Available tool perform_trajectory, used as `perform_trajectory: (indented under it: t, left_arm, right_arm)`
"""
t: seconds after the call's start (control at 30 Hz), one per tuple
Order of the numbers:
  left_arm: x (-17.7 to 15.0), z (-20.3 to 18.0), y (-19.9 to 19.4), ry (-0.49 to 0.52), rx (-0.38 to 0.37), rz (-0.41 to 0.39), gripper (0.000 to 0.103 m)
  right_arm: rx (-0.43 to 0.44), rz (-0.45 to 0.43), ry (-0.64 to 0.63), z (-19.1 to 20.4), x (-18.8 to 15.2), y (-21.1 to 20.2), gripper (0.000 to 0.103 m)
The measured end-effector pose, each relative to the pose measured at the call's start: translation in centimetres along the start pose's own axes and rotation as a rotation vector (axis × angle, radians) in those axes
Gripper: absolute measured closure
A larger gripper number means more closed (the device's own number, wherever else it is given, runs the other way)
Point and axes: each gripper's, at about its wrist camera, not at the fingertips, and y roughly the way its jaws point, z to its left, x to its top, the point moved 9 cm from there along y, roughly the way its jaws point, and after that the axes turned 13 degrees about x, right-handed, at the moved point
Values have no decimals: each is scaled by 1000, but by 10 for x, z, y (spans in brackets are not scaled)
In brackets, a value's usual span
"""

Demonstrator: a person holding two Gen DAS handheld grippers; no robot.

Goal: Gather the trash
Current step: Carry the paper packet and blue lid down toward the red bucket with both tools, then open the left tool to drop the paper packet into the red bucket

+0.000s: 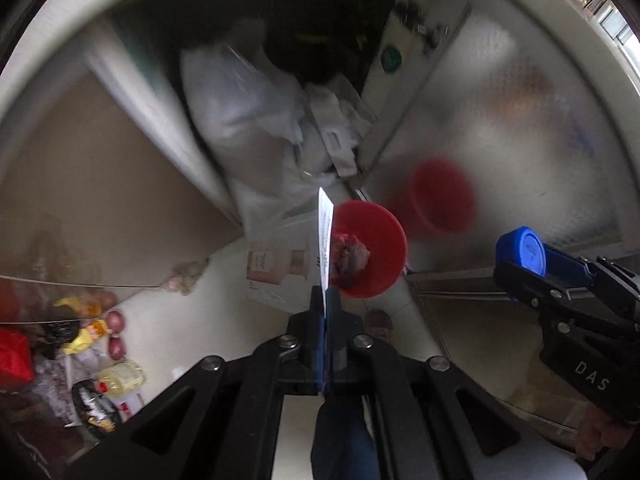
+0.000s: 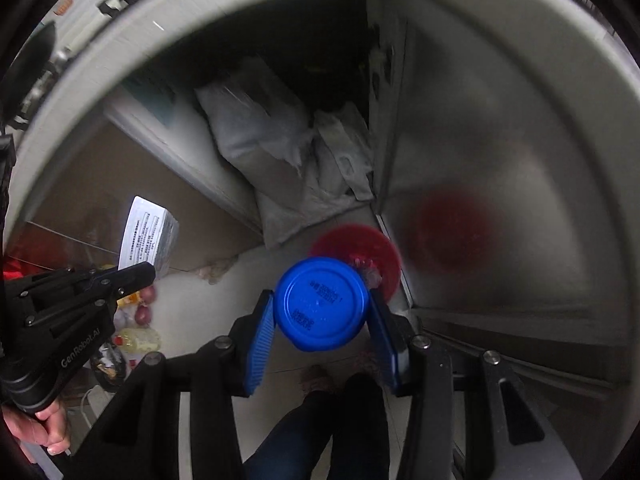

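Both claws loaded, held over the red bin.
Our left gripper [image 1: 325,308] is pinched tight on a printed paper sheet [image 1: 325,240], edge-on; our right gripper [image 2: 320,312] clamps a blue can [image 2: 322,308] by its sides. Red bin [image 1: 380,248] sits below on the floor with scraps inside, white bags [image 1: 256,108] behind it.

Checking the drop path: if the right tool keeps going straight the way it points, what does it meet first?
Most likely the red plastic bin on the floor, seen just beyond the blue round plastic lid that the right tool grips. Nothing shows between them, though depth is unclear through the fisheye.
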Motion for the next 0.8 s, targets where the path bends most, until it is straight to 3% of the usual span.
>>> perform_trajectory:
  t: [0.2,0.43,0.6,0.63,0.67,0.73,0.8]
  left_arm:
    - [5,-38,68,78,-120,6,103]
    - [19,-77,115,157,-245,5,103]
    - [27,-100,143,198,-255,43,102]
    - [28,-103,146,207,-247,45,93]
    - [30,-105,148,213,-245,44,76]
    - [31,-107,149,223,-248,38,59]
    - [32,-104,148,233,-229,33,49]
  right_arm:
    - [-31,-2,19,-42,-8,56,60]
    - [-77,3,41,-80,-10,87,60]
    - [-95,6,91,-106,-13,98,60]
    - [-99,10,101,-111,-14,100,60]
    - [-106,14,107,-115,-13,102,60]
    - [-119,18,107,-119,-13,105,60]
    - [-118,23,109,-121,-12,106,60]
